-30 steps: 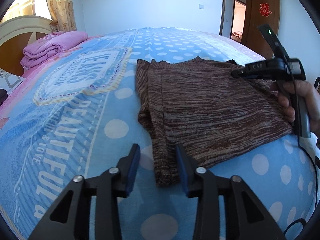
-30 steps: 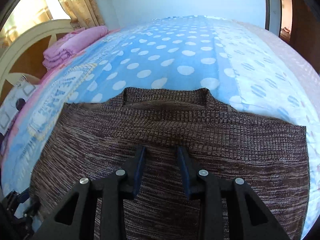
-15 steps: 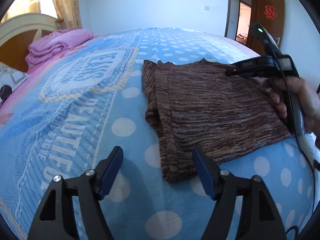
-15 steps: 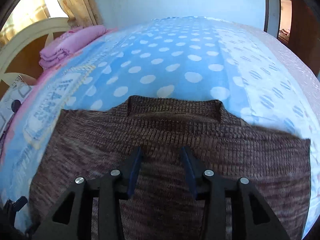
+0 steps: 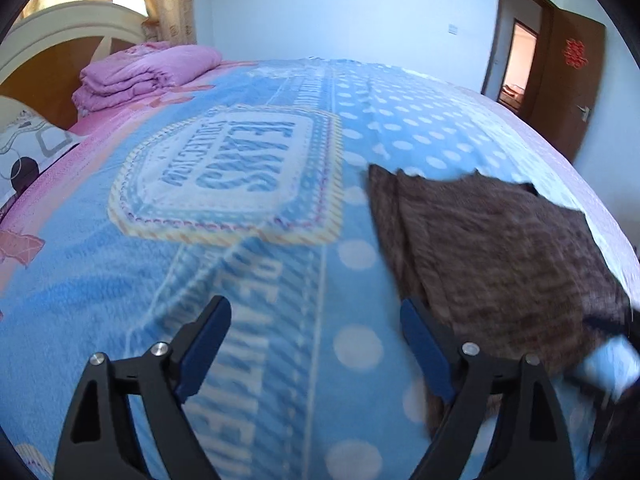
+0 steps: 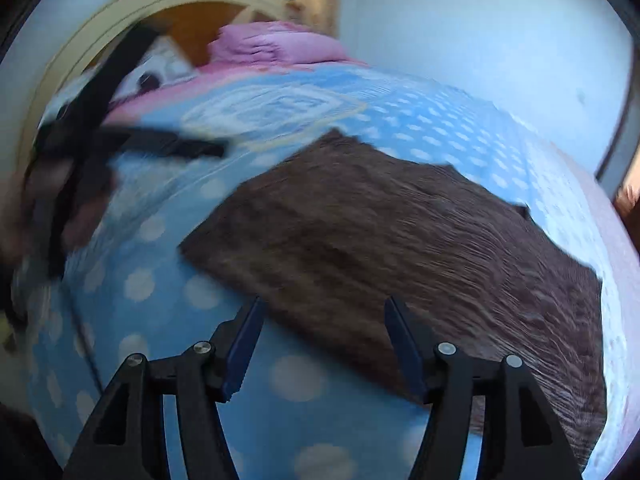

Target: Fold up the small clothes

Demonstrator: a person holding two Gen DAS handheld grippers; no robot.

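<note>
On the bed [image 5: 248, 280], both grippers' jaws have just been opening, empty: left gripper [image 5: 316, 344], right gripper [image 6: 324, 344]; sweater [image 6: 400, 232] at two o'clock.

One brown sweater [image 5: 500, 256], one pink quilt [image 5: 144, 70], one pillow [image 5: 28, 140], two grippers.

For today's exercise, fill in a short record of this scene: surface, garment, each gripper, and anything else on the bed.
surface: bed with a blue dotted blanket
garment: brown sweater, lying flat, sides folded in
left gripper: open, jaws just opening, nothing between them, over the blanket left of the sweater
right gripper: open, jaws just opening, over the sweater's near edge, not gripping it
also on bed: folded pink quilt by the headboard
</note>
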